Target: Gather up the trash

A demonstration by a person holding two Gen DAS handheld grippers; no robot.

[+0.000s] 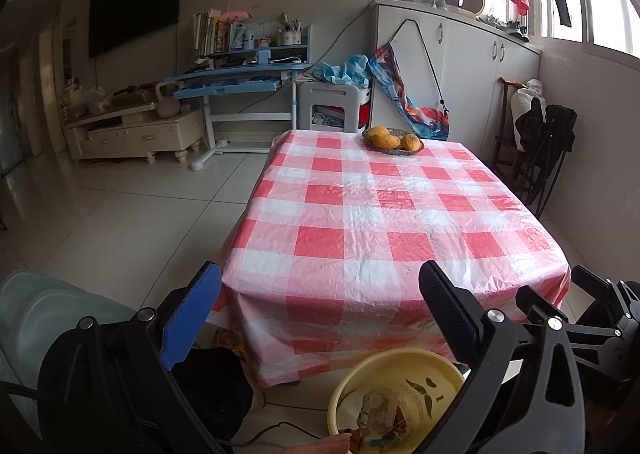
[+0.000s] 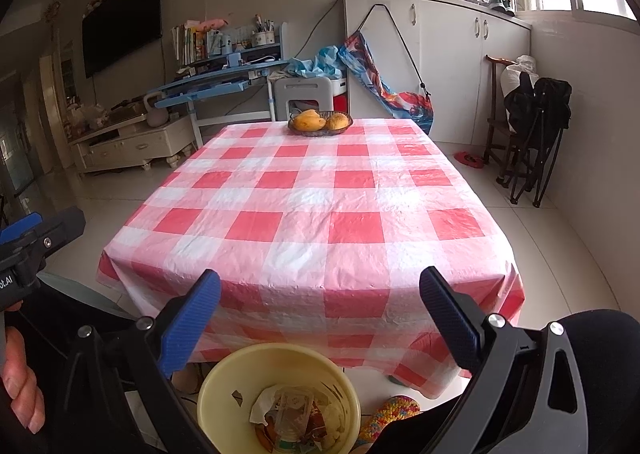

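Observation:
A yellow bin (image 2: 276, 386) stands on the floor in front of the table, holding crumpled wrappers and paper (image 2: 292, 414). The same bin (image 1: 396, 386) shows at the bottom of the left wrist view, with trash (image 1: 380, 414) inside. My left gripper (image 1: 320, 294) is open, held above and before the bin, nothing between its fingers. My right gripper (image 2: 320, 298) is open too, hovering over the bin's near side, empty. The left gripper's body (image 2: 28, 250) appears at the left edge of the right wrist view, held by a hand (image 2: 20, 382).
A table with a red-and-white checked cloth (image 2: 312, 206) fills the middle. A woven basket of mangoes (image 2: 320, 121) sits at its far edge. Folded chairs (image 2: 532, 134) stand at the right wall. A blue desk (image 1: 240, 78) and a TV cabinet (image 1: 136, 130) lie far left.

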